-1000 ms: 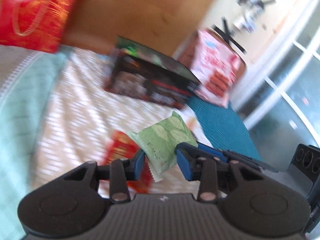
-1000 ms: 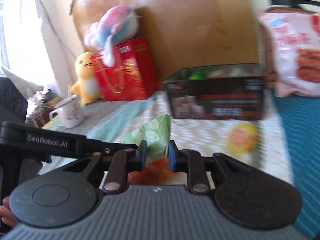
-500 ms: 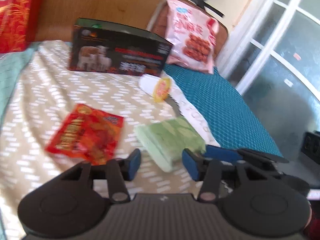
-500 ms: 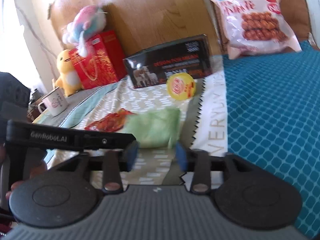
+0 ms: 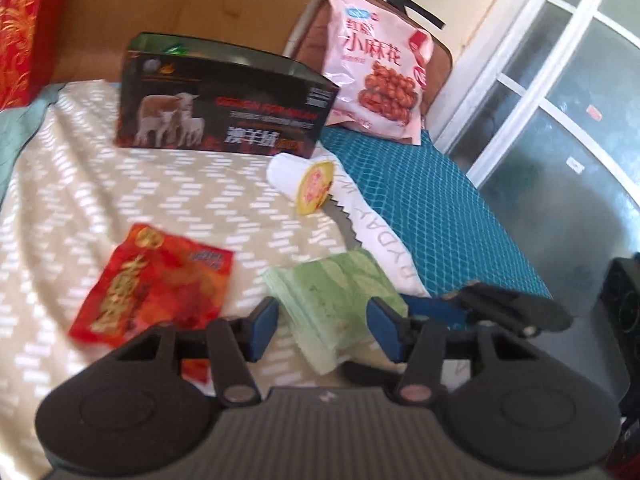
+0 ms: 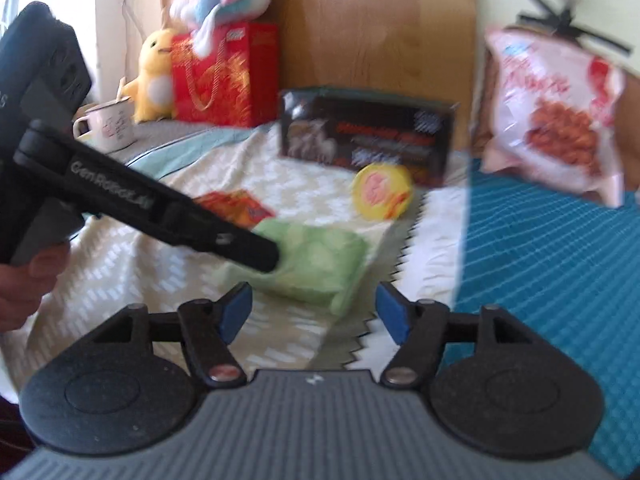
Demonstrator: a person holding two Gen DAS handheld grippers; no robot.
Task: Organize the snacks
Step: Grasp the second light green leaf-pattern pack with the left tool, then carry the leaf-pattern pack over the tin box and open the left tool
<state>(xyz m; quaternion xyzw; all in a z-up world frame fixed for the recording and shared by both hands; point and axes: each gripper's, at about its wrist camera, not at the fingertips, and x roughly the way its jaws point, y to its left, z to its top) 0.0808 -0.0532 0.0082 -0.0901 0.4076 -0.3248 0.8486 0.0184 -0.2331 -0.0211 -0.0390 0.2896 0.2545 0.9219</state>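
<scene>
A green snack packet (image 5: 336, 300) lies on the patterned bed cover. My left gripper (image 5: 322, 330) stands around its near end with the jaws closing; the pads do not clearly press it. From the right wrist view the same green packet (image 6: 316, 260) lies just ahead of my right gripper (image 6: 316, 314), which is open with nothing gripped. One of the left gripper's fingers (image 6: 240, 246) reaches the packet from the left. A red snack packet (image 5: 156, 284) lies left of it, and a yellow-lidded cup (image 5: 314, 186) lies on its side farther back.
An open black box (image 5: 224, 112) stands at the back of the bed, with a big pink snack bag (image 5: 380, 76) leaning to its right. A teal blanket (image 5: 420, 208) covers the right side. A red gift bag (image 6: 224, 76), plush toys and a mug (image 6: 108, 124) sit back left.
A second ago both grippers held the green packet up off the bed. Both have since opened, and the packet now lies on the cover. Both hands have sunk lower.
</scene>
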